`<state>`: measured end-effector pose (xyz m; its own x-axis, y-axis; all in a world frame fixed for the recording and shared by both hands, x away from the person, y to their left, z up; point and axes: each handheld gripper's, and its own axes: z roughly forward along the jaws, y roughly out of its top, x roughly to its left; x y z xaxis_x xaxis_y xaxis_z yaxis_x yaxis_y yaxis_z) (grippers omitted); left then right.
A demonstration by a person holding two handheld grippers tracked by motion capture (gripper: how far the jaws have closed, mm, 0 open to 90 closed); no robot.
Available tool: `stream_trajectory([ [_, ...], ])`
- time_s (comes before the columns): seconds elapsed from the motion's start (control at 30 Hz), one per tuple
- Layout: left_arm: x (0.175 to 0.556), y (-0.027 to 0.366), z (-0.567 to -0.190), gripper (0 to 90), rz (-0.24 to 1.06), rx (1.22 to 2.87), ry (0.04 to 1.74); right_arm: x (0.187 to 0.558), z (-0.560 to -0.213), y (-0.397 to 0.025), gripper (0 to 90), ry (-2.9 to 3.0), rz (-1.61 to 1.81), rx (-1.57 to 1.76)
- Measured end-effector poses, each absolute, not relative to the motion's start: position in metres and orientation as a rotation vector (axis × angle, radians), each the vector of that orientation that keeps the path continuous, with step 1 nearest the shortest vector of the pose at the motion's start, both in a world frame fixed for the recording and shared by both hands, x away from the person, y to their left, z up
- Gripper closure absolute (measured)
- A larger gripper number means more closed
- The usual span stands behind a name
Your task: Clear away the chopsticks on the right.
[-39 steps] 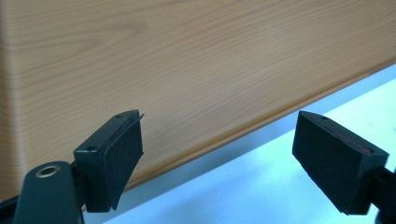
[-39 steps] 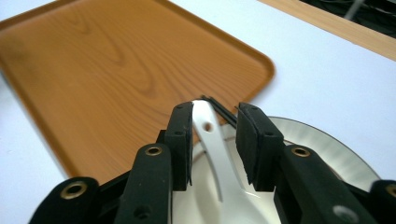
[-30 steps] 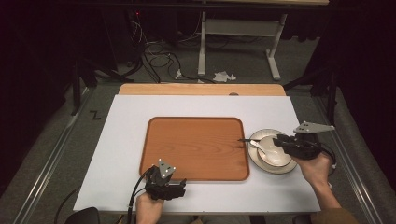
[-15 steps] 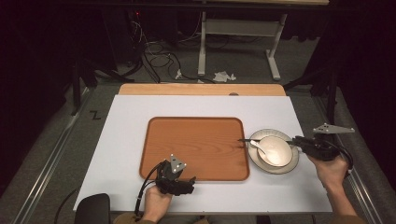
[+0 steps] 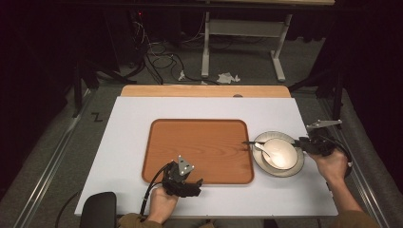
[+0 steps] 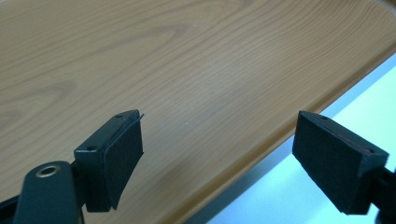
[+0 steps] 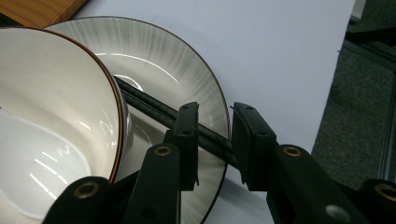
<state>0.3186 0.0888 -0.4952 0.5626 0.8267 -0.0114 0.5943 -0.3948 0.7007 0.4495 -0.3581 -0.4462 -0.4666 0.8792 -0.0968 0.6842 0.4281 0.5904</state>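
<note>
The room is dark, with a grey floor [image 5: 57,156], cables and a metal frame beyond the far edge. The white table [image 5: 133,123] carries a wooden tray [image 5: 199,142] at its middle. Near the right edge sits a grey streaked plate [image 5: 297,167] with a brown rim, holding a white bowl [image 5: 281,153] with a white spoon [image 5: 262,148] in it. Two thin black chopsticks [image 7: 154,108] lie across the plate beside the bowl. The right tongs [image 7: 214,135] are clenched on the chopsticks. The left tongs [image 6: 217,154] gape, released, over the tray's near edge.
</note>
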Motion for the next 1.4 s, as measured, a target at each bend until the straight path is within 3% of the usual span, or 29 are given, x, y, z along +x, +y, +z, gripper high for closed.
stream_trajectory([
  [0.97,0.307,0.107,-0.498,16.5,0.482,2.091,1.234,0.481,-0.451,-0.352,69.5,2.468,0.639,1.299],
  [1.4,0.299,0.116,-0.499,16.5,0.498,2.064,1.292,0.487,-0.452,-0.348,81.4,2.556,0.582,1.208],
])
